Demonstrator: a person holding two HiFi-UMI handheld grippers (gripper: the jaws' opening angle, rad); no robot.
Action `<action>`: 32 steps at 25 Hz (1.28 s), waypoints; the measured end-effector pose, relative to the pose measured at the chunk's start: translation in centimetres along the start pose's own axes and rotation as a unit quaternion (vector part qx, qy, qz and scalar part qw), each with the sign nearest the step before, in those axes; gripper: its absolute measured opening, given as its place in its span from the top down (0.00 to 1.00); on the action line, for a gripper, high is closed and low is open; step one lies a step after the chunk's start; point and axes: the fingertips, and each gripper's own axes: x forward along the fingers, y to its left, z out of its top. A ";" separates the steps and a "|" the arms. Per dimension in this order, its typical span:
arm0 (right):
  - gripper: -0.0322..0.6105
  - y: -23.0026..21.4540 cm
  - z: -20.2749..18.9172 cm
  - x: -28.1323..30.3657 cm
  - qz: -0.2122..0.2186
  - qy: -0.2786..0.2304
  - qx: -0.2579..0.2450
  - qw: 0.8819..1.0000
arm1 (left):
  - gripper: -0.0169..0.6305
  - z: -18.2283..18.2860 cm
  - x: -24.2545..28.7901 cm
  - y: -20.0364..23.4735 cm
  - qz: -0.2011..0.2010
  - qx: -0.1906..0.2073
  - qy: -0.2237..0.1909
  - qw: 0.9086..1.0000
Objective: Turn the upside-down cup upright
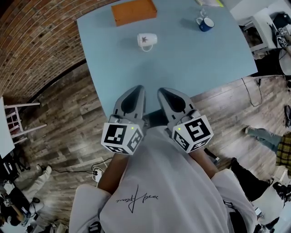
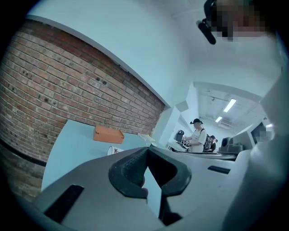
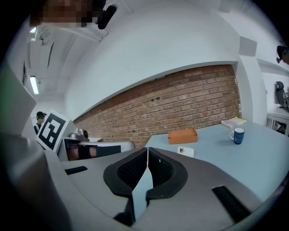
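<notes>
A white cup (image 1: 147, 40) with a red leaf print stands in the middle of the light blue table (image 1: 182, 63), apparently mouth down, its handle toward me. It shows small in the right gripper view (image 3: 185, 151), and just above the jaw in the left gripper view (image 2: 109, 150). My left gripper (image 1: 137, 88) and right gripper (image 1: 163, 91) hover side by side over the table's near edge, well short of the cup. Both point toward it. The left gripper (image 2: 147, 149) is shut with nothing in it, and so is the right gripper (image 3: 147, 149).
An orange box (image 1: 133, 11) lies at the table's far edge behind the cup. A blue mug (image 1: 206, 23) stands at the far right, near a yellow book (image 3: 235, 122). A brick wall runs along the left. People stand at desks in the background.
</notes>
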 end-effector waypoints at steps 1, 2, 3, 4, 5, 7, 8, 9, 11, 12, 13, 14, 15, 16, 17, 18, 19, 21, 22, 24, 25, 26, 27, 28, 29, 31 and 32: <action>0.92 -0.2 0.1 0.3 0.002 0.000 0.000 1.000 | 0.96 0.1 0.4 0.2 0.002 -0.001 0.000 1.000; 0.92 -0.5 0.2 0.5 0.003 0.001 0.001 1.000 | 0.96 0.2 0.7 0.3 0.004 -0.002 0.001 1.000; 0.92 -0.9 0.3 0.7 0.003 0.001 0.003 1.000 | 0.96 0.3 1.0 0.4 0.006 -0.003 0.001 1.000; 0.92 -1.3 0.3 0.9 0.003 0.002 0.005 1.000 | 0.96 0.3 1.4 0.5 0.008 -0.003 0.003 1.000; 0.92 -1.7 0.4 1.0 0.004 0.003 0.006 1.000 | 0.96 0.3 1.8 0.5 0.010 -0.003 0.004 1.000; 0.92 -2.5 0.6 1.4 0.005 0.005 0.008 1.000 | 0.96 0.4 2.6 0.7 0.013 -0.003 0.007 1.000; 0.92 -2.9 0.7 1.6 0.005 0.005 0.009 1.000 | 0.96 0.5 3.0 0.8 0.015 -0.003 0.008 1.000; 0.92 -3.2 0.8 1.8 0.006 0.006 0.010 1.000 | 0.96 0.5 3.3 0.9 0.017 -0.003 0.009 1.000; 0.92 -3.8 0.9 2.1 0.008 0.008 0.009 1.000 | 0.96 0.6 4.0 1.0 0.018 -0.004 0.011 1.000; 0.92 -4.1 1.0 2.3 0.009 0.008 0.008 1.000 | 0.96 0.7 4.4 1.0 0.017 -0.005 0.011 1.000; 0.92 -4.5 1.1 2.4 0.010 0.009 0.008 1.000 | 0.96 0.7 4.8 1.0 0.017 -0.005 0.012 1.000; 0.91 -4.8 1.2 2.5 0.011 0.009 0.008 1.000 | 0.96 0.8 5.1 1.0 0.017 -0.005 0.012 1.000; 0.92 -5.1 1.3 2.7 0.012 0.009 0.008 1.000 | 0.96 0.9 5.5 1.0 0.018 -0.006 0.012 1.000; 0.92 -5.5 1.5 2.8 0.014 0.009 0.008 1.000 | 0.96 1.1 5.9 1.0 0.020 -0.007 0.011 1.000; 0.92 -5.8 1.7 3.0 0.015 0.009 0.008 1.000 | 0.96 1.3 6.3 1.1 0.022 -0.008 0.009 1.000; 0.91 -6.2 1.9 3.1 0.017 0.010 0.007 1.000 | 0.96 1.4 6.6 1.1 0.024 -0.009 0.008 1.000; 0.91 -6.5 2.0 3.2 0.018 0.010 0.006 1.000 | 0.96 1.5 7.0 1.1 0.026 -0.009 0.007 1.000; 0.91 -7.1 2.2 3.5 0.023 0.011 0.001 1.000 | 0.96 1.7 7.8 1.0 0.026 -0.008 0.006 1.000; 0.92 -7.4 2.3 3.6 0.026 0.012 -0.002 1.000 | 0.96 1.7 8.2 0.9 0.026 -0.007 0.005 1.000; 0.92 -8.0 2.5 4.0 0.031 0.012 -0.009 0.999 | 0.96 1.8 9.0 0.8 0.029 -0.006 0.004 1.000; 0.92 -8.3 2.6 4.3 0.034 0.012 -0.012 0.999 | 0.96 1.9 9.3 0.9 0.033 -0.005 0.003 0.999; 0.92 -8.6 2.7 4.5 0.037 0.012 -0.015 0.999 | 0.96 2.0 9.7 0.9 0.038 -0.004 0.001 0.999; 0.91 -9.0 2.9 4.9 0.041 0.012 -0.016 0.999 | 0.96 2.1 10.1 1.1 0.045 -0.003 -0.001 0.999; 0.91 -9.3 3.0 5.3 0.045 0.012 -0.017 0.999 | 0.96 2.1 10.5 1.3 0.051 -0.001 -0.002 0.999; 0.92 -9.5 3.1 5.6 0.050 0.012 -0.017 0.999 | 0.96 2.2 10.9 1.5 0.058 0.001 -0.002 0.998; 0.91 -9.9 3.2 6.4 0.061 0.014 -0.022 0.998 | 0.96 2.1 11.6 2.0 0.069 0.004 -0.002 0.998; 0.91 -10.0 3.2 6.7 0.066 0.017 -0.027 0.997 | 0.96 2.1 11.8 2.2 0.073 0.003 -0.003 0.997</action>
